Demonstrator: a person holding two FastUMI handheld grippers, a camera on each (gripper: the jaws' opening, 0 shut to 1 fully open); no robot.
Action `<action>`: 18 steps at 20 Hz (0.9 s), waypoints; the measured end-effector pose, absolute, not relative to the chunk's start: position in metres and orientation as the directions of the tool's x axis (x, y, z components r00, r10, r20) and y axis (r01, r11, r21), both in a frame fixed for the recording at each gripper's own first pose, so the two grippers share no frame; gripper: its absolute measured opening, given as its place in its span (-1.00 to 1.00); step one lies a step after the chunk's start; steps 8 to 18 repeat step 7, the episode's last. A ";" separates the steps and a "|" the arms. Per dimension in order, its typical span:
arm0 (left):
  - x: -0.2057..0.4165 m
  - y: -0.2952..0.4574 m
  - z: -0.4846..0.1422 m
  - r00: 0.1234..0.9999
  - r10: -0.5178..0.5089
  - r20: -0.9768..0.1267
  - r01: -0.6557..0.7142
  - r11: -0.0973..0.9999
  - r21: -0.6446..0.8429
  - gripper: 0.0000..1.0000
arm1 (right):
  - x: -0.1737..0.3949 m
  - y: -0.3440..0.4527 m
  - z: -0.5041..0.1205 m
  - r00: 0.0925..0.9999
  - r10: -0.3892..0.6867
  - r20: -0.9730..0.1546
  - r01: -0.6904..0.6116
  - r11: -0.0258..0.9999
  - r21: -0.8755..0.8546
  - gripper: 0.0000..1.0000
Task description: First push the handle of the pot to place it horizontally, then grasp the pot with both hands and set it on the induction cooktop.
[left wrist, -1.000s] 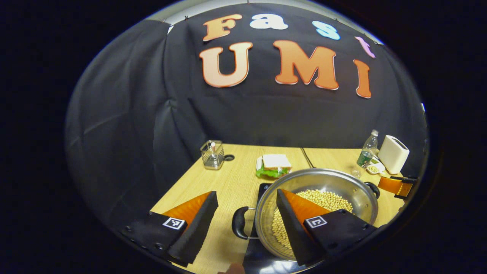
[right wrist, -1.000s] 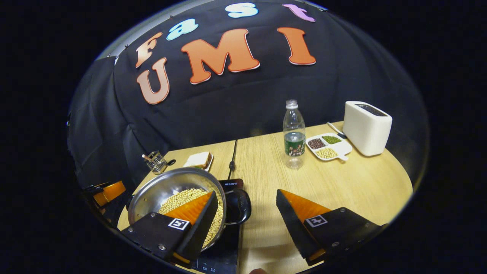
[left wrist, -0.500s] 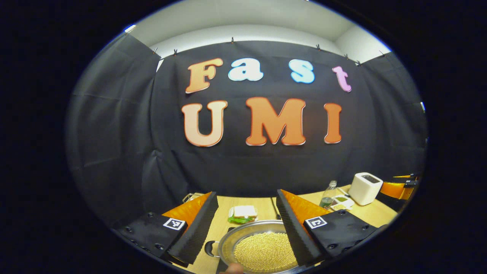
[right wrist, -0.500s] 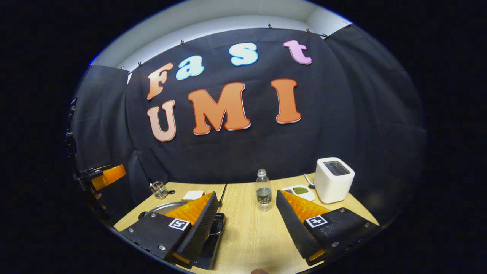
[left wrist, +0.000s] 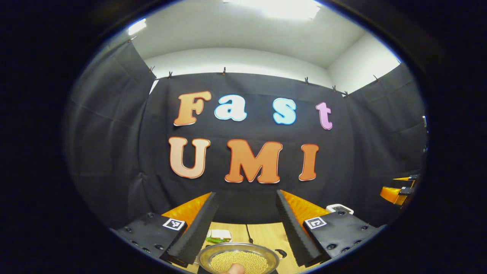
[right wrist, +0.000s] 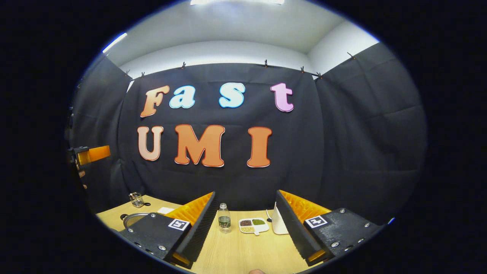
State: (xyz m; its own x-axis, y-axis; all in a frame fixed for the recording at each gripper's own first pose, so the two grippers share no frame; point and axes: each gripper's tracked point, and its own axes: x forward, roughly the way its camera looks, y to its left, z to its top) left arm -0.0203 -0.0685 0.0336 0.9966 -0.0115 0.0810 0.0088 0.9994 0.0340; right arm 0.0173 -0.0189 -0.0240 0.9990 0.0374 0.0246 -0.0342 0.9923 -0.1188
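Both grippers have lifted clear of the pot [left wrist: 239, 260], left gripper [left wrist: 243, 224] and right gripper [right wrist: 243, 224] spread and empty; any off-centre seating risks sliding.

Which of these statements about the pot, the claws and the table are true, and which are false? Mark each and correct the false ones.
1. The pot holds pale yellow beans. True.
2. The left claw is shut on a pot handle. False: it is open, raised above the pot, holding nothing.
3. A water bottle stands upright on the table. True.
4. The divided dish lies left of the bottle in the right gripper view. False: it lies to the right.
5. The right claw grips the bottle. False: it is open and apart from it.
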 end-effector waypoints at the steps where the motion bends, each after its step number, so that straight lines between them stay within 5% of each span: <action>1: -0.024 -0.073 0.042 0.994 -0.020 0.103 0.016 0.999 0.033 0.98 | 0.014 -0.023 -0.018 0.999 0.038 0.034 -0.033 0.992 -0.123 0.90; 18: -0.035 -0.090 0.049 0.992 -0.057 0.109 0.056 0.998 0.019 0.97 | 0.001 -0.042 0.003 0.997 0.023 0.072 -0.012 0.990 -0.142 0.90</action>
